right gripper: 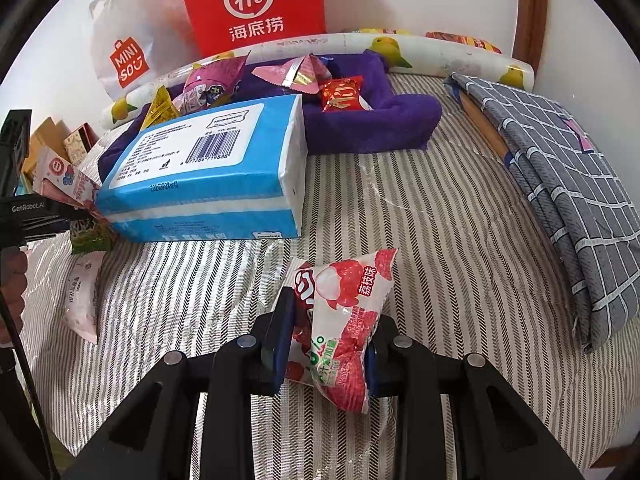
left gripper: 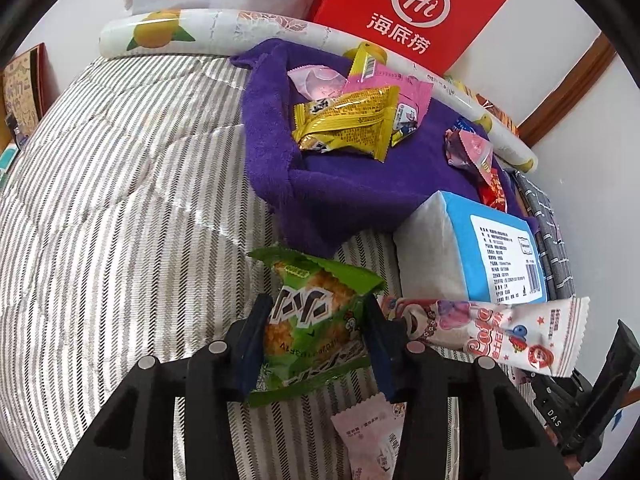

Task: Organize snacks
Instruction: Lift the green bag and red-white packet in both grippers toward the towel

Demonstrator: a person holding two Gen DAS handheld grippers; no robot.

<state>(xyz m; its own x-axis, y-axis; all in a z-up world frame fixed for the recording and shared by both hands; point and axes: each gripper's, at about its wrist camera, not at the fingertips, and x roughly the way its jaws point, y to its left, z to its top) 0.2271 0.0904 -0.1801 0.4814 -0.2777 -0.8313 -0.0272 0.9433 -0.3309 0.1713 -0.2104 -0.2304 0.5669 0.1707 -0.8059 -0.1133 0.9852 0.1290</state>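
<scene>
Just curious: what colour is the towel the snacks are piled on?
Deep purple towel, clearest in the left wrist view.

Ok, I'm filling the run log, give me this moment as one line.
left claw: shut on green snack packet | right claw: shut on lychee snack packet | purple towel: holds sorted snacks

A striped grey-and-white quilted cover [left gripper: 100,200] fills the lower and left parts of both views. Centre left of the right-wrist view: a blue-and-white tissue pack [right gripper: 208,172]. Upper centre: a red paper bag [right gripper: 256,4] with a white logo, standing against the white wall; upper left, a translucent white shopping bag [right gripper: 124,52]. Right edge: folded grey checked fabric [right gripper: 560,168]. Far left edge, what appear to be small cardboard boxes [right gripper: 60,140].
</scene>
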